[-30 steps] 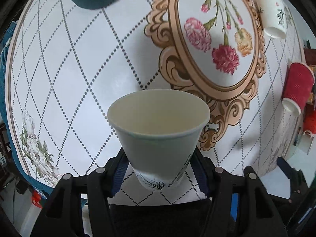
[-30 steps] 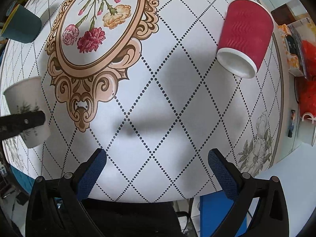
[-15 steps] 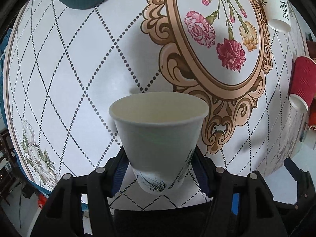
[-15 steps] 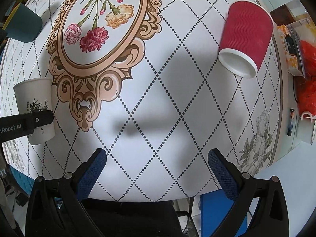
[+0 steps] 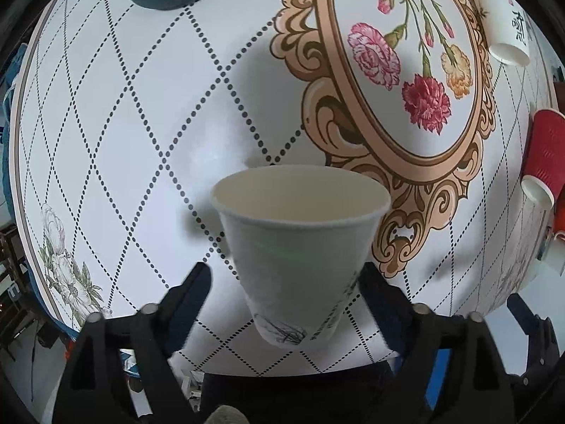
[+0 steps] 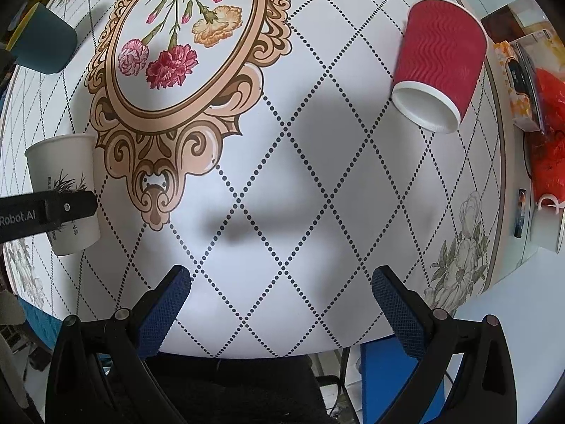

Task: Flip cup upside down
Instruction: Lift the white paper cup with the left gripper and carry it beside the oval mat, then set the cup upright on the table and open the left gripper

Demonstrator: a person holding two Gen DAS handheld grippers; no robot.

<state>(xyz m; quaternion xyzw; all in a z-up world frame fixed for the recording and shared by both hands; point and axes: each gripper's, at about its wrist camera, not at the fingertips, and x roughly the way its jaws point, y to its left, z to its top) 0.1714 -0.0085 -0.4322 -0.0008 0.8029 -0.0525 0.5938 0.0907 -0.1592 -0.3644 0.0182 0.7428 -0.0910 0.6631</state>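
A white paper cup [image 5: 300,243] with a grass print stands upright, mouth up, on the patterned table [image 5: 141,123]. My left gripper [image 5: 284,289] is open, and its fingers sit either side of the cup's lower half with a gap on the left side. The cup also shows at the left in the right wrist view [image 6: 63,190], with a left finger [image 6: 46,210] across it. My right gripper [image 6: 280,293] is open and empty above the near table edge.
A red ribbed cup [image 6: 439,70] stands mouth down at the right. A teal cup [image 6: 44,47] is at the far left. A white printed cup [image 5: 503,28] stands mouth down at the back. Boxes and red bags [image 6: 543,120] crowd the right edge.
My left gripper has opened; its fingers have spread away from the white cup, which now stands on the table. The right gripper has stayed still.
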